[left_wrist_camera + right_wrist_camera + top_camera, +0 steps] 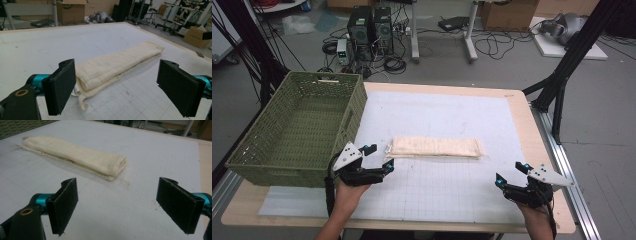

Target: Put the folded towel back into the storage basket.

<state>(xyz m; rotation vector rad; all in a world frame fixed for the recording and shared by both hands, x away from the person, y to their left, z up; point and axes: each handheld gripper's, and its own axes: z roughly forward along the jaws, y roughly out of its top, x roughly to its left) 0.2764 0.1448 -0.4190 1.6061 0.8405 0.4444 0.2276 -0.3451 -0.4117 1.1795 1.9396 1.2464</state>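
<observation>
White gridded mat (452, 190), cluttered workshop

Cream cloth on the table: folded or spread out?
Folded. The cream cloth lies as a long narrow strip, with stacked layers showing at its end.

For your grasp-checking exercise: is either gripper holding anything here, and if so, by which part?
Nothing is held. The left gripper is open, close to the near end of the folded cloth; the right gripper is open, apart from it.
</observation>
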